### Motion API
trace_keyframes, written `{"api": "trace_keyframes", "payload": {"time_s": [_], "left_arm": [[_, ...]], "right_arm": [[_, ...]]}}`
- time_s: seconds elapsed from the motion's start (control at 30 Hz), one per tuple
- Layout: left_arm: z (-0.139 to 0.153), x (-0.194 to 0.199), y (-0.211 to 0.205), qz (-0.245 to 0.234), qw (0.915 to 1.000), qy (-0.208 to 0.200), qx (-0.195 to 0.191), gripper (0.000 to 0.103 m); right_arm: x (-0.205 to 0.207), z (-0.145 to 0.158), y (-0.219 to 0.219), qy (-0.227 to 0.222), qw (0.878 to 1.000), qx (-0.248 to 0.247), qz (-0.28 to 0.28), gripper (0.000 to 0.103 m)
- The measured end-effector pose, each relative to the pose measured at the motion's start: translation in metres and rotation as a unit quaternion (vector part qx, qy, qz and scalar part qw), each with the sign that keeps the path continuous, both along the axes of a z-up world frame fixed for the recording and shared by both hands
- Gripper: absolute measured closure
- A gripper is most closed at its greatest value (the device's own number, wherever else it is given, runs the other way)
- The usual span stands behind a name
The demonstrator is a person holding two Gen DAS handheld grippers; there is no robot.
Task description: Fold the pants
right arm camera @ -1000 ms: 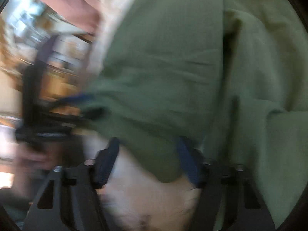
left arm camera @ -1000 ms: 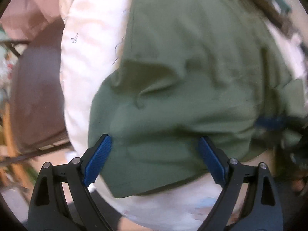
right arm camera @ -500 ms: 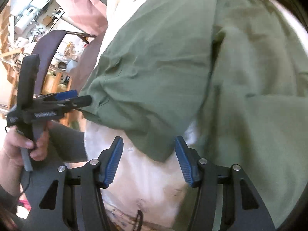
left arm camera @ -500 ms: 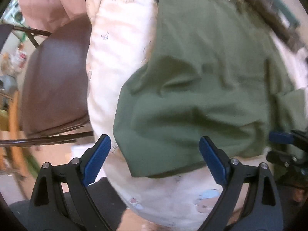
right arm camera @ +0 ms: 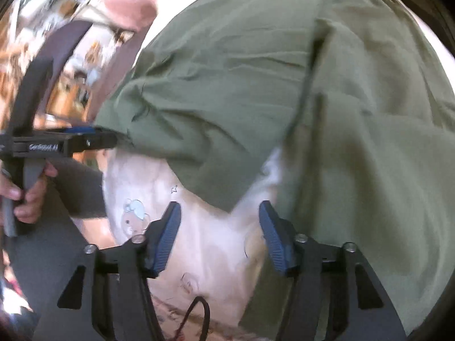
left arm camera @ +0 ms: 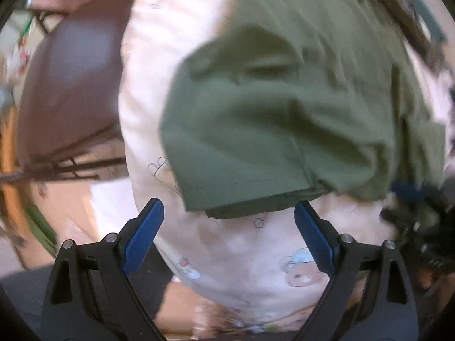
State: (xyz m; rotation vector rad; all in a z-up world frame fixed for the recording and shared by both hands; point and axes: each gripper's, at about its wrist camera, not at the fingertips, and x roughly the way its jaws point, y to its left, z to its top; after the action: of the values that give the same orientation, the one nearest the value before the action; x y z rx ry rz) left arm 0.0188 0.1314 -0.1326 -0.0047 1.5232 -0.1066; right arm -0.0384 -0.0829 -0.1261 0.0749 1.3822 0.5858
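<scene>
Olive green pants [left arm camera: 284, 99] lie crumpled on a white sheet printed with cartoon bears [left arm camera: 256, 255]. My left gripper [left arm camera: 229, 227] points down and is open, its blue pads wide apart over bare sheet. The pants' hem [left arm camera: 250, 199] lies just beyond its fingertips. My right gripper [right arm camera: 220, 236] is open with its jaws closing. Only sheet lies between the pads, and a corner of a pant leg [right arm camera: 224, 199] lies just ahead of them. In the right wrist view a hand [right arm camera: 25, 193] holds the left gripper [right arm camera: 96, 136] at the pants' left edge.
A brown chair [left arm camera: 71, 85] stands off the sheet's left edge. Pink cloth [right arm camera: 125, 0] and room clutter lie at the far left. A thin black cord [right arm camera: 199, 312] lies on the sheet near the right gripper's base. The right gripper [left arm camera: 412, 196] shows at the right edge.
Both grippers have drawn back over the sheet. The pants' hem lay between the left pads before and now lies beyond them. The pant-leg corner has likewise slid out from between the right pads.
</scene>
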Motion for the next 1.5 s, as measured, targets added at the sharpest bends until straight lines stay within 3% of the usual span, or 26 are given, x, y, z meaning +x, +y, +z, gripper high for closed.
{"api": "trace_keyframes", "payload": {"time_s": [0.03, 0.13, 0.33, 0.43, 0.53, 0.67, 0.8, 0.87, 0.93, 1.03, 1.07, 1.13, 1.2, 1.23, 1.33, 1.4, 1.5], "left_arm": [[-0.009, 0.002, -0.004, -0.011, 0.9997, 0.004, 0.021, 0.012], [-0.031, 0.009, -0.003, -0.016, 0.9986, 0.033, 0.037, 0.012], [-0.046, 0.018, -0.003, -0.022, 0.9978, 0.051, 0.036, 0.011], [-0.043, 0.019, -0.004, -0.022, 0.9977, 0.050, 0.039, 0.011], [-0.035, 0.013, 0.003, -0.009, 0.9980, 0.047, 0.041, 0.011], [0.006, 0.001, 0.007, -0.017, 0.9995, 0.023, 0.017, 0.012], [0.054, 0.004, 0.007, -0.033, 0.9985, -0.043, 0.002, 0.012], [0.070, 0.016, 0.000, -0.016, 0.9951, -0.077, -0.061, 0.012], [0.060, 0.026, -0.010, -0.020, 0.9924, -0.080, -0.092, 0.012], [0.002, 0.040, -0.020, -0.047, 0.9978, -0.023, -0.040, 0.014], [-0.015, 0.041, -0.022, -0.059, 0.9980, -0.011, -0.021, 0.014], [-0.038, 0.041, -0.027, -0.092, 0.9955, -0.012, 0.022, 0.012], [-0.045, 0.040, -0.027, -0.108, 0.9935, -0.011, 0.033, 0.011], [-0.042, 0.040, -0.028, -0.107, 0.9936, -0.012, 0.035, 0.012], [-0.024, 0.034, -0.025, -0.104, 0.9942, -0.014, 0.024, 0.013], [-0.013, 0.029, -0.016, -0.092, 0.9954, -0.011, -0.025, 0.013], [0.007, 0.030, -0.027, -0.100, 0.9916, -0.056, -0.059, 0.013]], "right_arm": [[0.001, -0.001, 0.009, -0.012, 1.000, -0.012, 0.014, 0.081], [0.004, 0.004, 0.016, -0.037, 0.999, -0.027, 0.028, 0.101], [0.004, 0.045, -0.005, -0.068, 0.996, -0.021, 0.055, 0.103], [0.010, 0.030, -0.006, -0.007, 0.997, -0.014, 0.074, 0.102], [0.013, 0.008, -0.007, 0.043, 0.998, -0.001, 0.039, 0.097], [0.009, 0.006, -0.017, 0.087, 0.996, 0.023, 0.027, 0.091], [0.004, 0.043, -0.025, 0.029, 0.999, 0.024, 0.036, 0.090], [0.007, 0.060, -0.025, -0.015, 0.999, 0.037, 0.016, 0.090], [0.015, 0.065, -0.020, -0.028, 0.997, 0.071, 0.000, 0.090], [0.034, 0.032, -0.001, 0.011, 0.996, 0.090, -0.022, 0.090], [0.037, 0.019, 0.005, 0.018, 0.997, 0.073, -0.026, 0.090], [0.043, -0.007, 0.015, 0.003, 1.000, -0.006, -0.021, 0.093], [0.046, -0.027, 0.016, -0.003, 0.995, -0.093, -0.022, 0.094], [0.047, -0.031, 0.013, 0.003, 0.995, -0.095, -0.027, 0.093], [0.042, -0.016, -0.001, 0.022, 0.998, -0.047, -0.043, 0.090], [0.035, 0.001, -0.006, 0.015, 0.999, -0.001, -0.045, 0.090], [0.033, 0.016, -0.004, 0.001, 0.996, 0.072, -0.054, 0.090]]}}
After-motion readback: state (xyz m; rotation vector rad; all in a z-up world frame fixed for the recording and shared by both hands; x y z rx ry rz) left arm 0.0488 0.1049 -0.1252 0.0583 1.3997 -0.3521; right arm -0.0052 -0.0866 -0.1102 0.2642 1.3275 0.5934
